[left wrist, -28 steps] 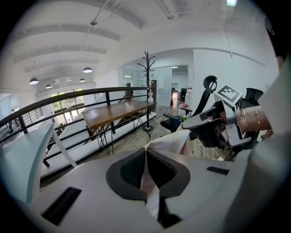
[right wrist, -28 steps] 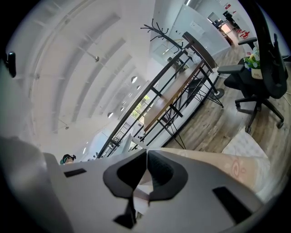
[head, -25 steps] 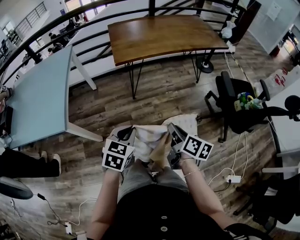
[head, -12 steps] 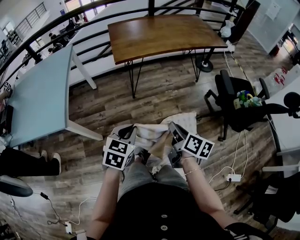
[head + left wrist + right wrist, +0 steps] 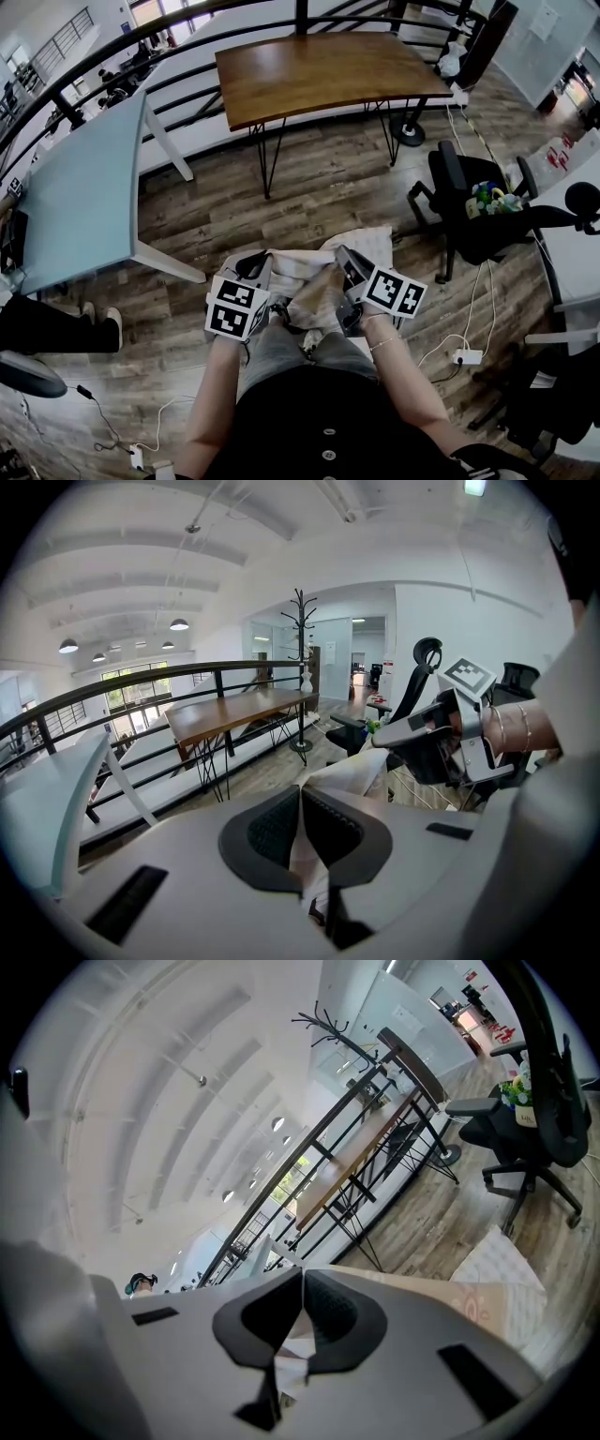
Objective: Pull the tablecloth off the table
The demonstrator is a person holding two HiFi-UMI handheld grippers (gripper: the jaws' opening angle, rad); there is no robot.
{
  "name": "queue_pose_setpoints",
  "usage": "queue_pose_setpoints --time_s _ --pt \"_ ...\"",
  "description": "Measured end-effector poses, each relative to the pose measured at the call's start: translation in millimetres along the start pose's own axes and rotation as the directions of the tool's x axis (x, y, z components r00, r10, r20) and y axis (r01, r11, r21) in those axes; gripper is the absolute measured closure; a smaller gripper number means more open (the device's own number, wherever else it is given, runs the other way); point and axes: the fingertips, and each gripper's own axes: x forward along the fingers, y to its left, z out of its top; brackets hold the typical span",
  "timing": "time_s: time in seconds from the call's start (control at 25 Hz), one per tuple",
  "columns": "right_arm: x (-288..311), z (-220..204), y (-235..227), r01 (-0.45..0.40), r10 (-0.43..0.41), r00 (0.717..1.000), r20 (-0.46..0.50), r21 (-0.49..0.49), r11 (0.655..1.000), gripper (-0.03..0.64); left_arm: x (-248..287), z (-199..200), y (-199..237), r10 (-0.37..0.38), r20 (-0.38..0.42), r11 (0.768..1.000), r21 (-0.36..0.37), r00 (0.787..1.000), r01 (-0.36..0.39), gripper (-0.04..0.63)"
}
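Observation:
The tablecloth [image 5: 307, 284], white with a tan patterned side, hangs bunched between my two grippers close to my body, above the wood floor. My left gripper [image 5: 251, 272] is shut on its left part; in the left gripper view the cloth [image 5: 354, 769] is pinched between the dark pads [image 5: 272, 832]. My right gripper [image 5: 343, 262] is shut on its right part, and a white and tan fold [image 5: 502, 1269] trails off to the side. The brown wooden table [image 5: 328, 70] stands bare a few steps ahead. The right gripper [image 5: 441, 742] also shows in the left gripper view.
A pale blue table [image 5: 80, 187] stands at the left, with a seated person's legs [image 5: 52, 328] below it. A black railing [image 5: 187, 33] runs behind both tables. A black office chair [image 5: 469, 211] holding toys is at the right. A power strip [image 5: 466, 357] and cables lie on the floor.
Both grippers stay nearly where they were, still shut on the cloth. The hanging tan fold between them has shifted and bunched up slightly.

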Motion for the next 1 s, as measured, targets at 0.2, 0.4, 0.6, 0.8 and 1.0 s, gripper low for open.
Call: queue_pose_setpoints --time_s 0.2,0.4,0.6,0.8,1.0 --pt "0.9 0.5 -0.7 -0.001 0.001 1.0 -0.004 -0.021 1.0 0.588 1.4 1.3 0.0 0.003 0.005 1.0 -0.003 1.0 -0.003 0.577" --pt "2.5 1.1 0.5 -0.005 0.005 1.0 -0.011 -0.022 1.0 0.588 0.0 3.1 0.9 0.003 0.007 1.0 -0.016 1.0 -0.002 0.577" --pt "2.5 1.2 0.1 -0.009 0.008 1.0 -0.02 -0.03 1.0 0.588 -0.3 4.6 0.2 -0.008 0.011 0.998 -0.057 1.0 0.009 0.577" --pt "0.8 0.0 -0.3 -0.013 0.012 1.0 -0.028 -0.036 0.999 0.588 -0.8 4.4 -1.3 -0.014 0.01 0.998 -0.068 1.0 0.015 0.577" --pt "0.7 -0.4 -0.6 -0.012 0.011 1.0 -0.029 -0.039 0.999 0.588 -1.6 3.8 -1.9 -0.019 0.01 0.997 -0.074 1.0 0.019 0.577"
